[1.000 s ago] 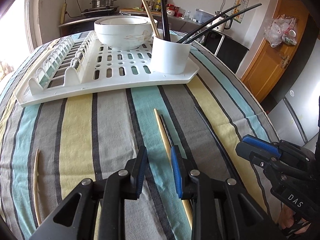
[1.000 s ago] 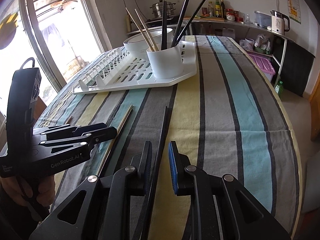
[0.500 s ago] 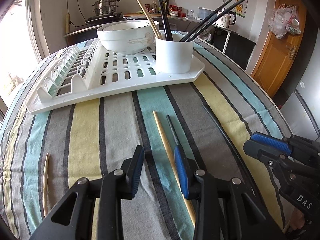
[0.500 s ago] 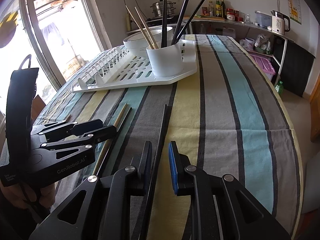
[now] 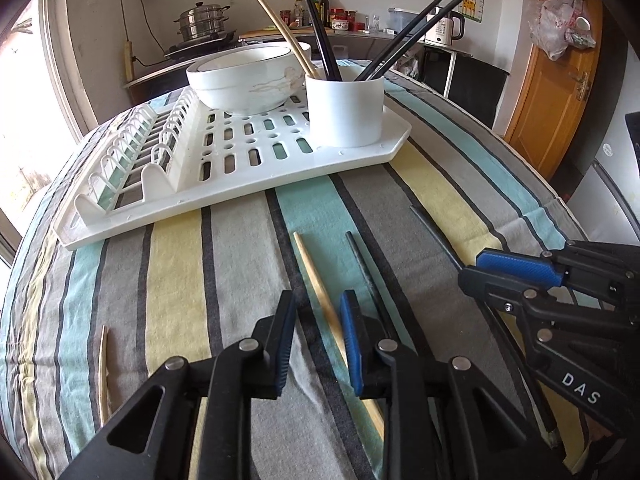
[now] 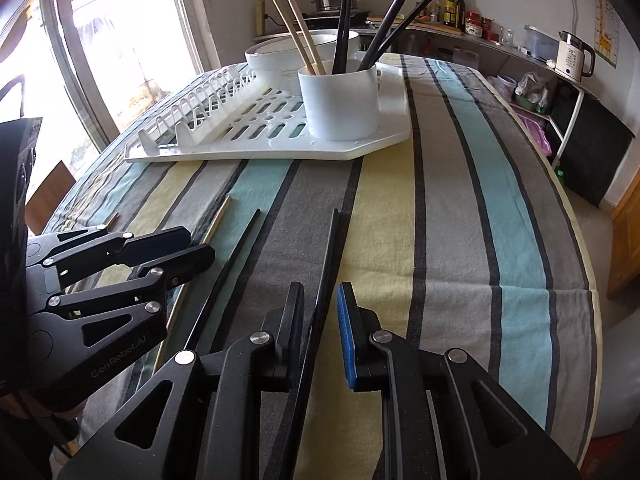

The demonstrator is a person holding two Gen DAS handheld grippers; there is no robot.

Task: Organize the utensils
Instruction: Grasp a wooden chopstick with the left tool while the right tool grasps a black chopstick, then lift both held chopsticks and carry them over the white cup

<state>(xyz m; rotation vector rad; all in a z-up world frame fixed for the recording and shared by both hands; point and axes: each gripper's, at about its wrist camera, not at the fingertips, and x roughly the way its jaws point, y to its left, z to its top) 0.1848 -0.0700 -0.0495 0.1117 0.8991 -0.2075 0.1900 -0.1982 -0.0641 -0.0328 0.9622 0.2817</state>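
Note:
A wooden chopstick lies on the striped cloth and runs between the fingers of my left gripper. Its jaws are closing, and the pads stand clear of the stick. Just right of it lies a black chopstick. A second black chopstick runs between the fingers of my right gripper, close to the left finger, with a gap at the blue pad. The white cup on the drying rack holds several wooden and black chopsticks. Each gripper shows in the other's view, the right gripper and the left gripper.
A white bowl sits on the rack behind the cup. Another wooden chopstick lies at the cloth's left edge. The table's rim curves away on the right. A counter with a pot and bottles stands behind.
My left gripper's jaws widened, then narrowed, and shifted so the wooden chopstick now lies between them. My right gripper slid forward along the black chopstick, toward the rack.

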